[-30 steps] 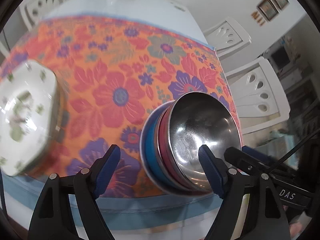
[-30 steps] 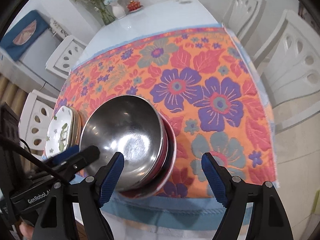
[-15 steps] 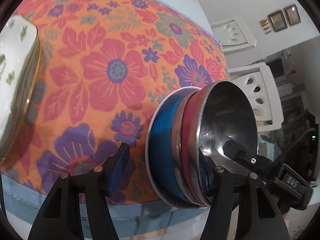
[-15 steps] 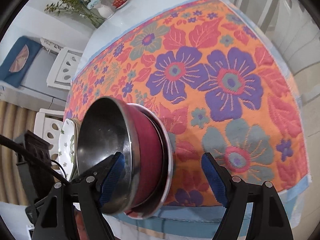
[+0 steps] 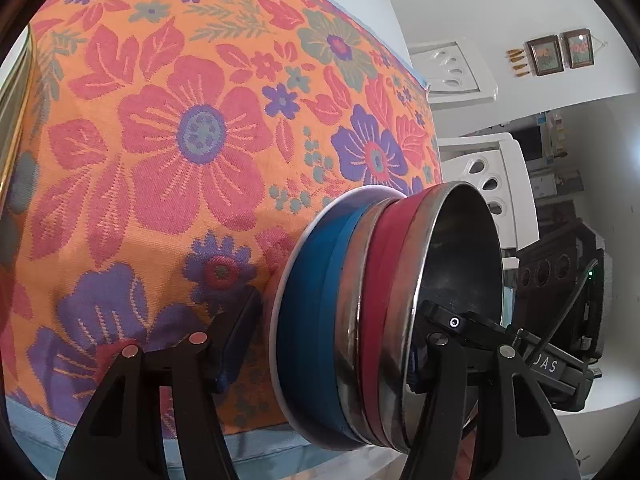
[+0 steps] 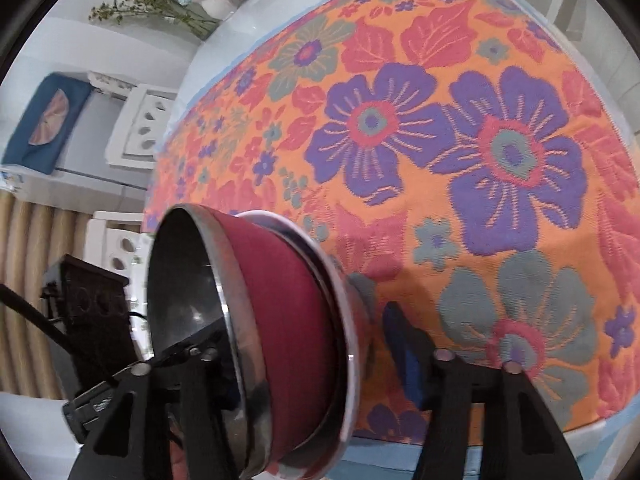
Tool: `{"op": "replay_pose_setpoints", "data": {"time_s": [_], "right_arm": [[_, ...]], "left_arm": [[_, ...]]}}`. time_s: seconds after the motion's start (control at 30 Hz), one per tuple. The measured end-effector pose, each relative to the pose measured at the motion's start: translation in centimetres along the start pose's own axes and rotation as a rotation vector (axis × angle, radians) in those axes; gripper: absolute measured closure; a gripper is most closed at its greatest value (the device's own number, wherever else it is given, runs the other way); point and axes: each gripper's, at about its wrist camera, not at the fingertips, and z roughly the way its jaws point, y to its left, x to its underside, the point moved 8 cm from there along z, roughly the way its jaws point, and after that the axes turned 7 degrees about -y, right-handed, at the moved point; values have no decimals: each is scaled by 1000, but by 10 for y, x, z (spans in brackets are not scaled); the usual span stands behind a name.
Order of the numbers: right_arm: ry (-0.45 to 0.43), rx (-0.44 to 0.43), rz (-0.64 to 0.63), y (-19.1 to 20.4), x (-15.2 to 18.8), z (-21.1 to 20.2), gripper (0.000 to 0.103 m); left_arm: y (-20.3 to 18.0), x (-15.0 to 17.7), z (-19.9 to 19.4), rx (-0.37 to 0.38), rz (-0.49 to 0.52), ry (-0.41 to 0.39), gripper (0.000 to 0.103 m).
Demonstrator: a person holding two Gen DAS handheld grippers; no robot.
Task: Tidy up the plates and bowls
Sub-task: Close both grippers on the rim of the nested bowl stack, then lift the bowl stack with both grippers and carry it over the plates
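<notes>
My left gripper [image 5: 320,350] and right gripper [image 6: 316,356] are matte black plastic frames with round silver screw heads, blue finger pads [image 6: 408,356], and a black cable [image 5: 568,312].

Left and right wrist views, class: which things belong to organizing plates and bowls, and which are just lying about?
Job: nested bowls; plates, only their edge showing.
Just about: floral tablecloth; white chairs; flower vase; framed pictures.
</notes>
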Motion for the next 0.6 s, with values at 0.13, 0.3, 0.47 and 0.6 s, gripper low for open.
{"op": "replay_pose_setpoints", "data": {"time_s": [0.13, 0.3, 0.47, 0.6], "right_arm": [[-22, 42, -52, 6, 0, -2, 54], [-30, 56, -12, 5, 0, -7, 54], [-43, 39, 12, 11, -4, -18, 54], [-66, 34, 19, 26, -10, -30, 54]], "left_arm": [[-4, 2, -3, -34, 11, -16, 47], [-5, 4, -8, -62, -38, -39, 47], [-15, -1, -22, -83, -44, -73, 47], [-22, -9, -38, -88, -49, -91, 47]]}}
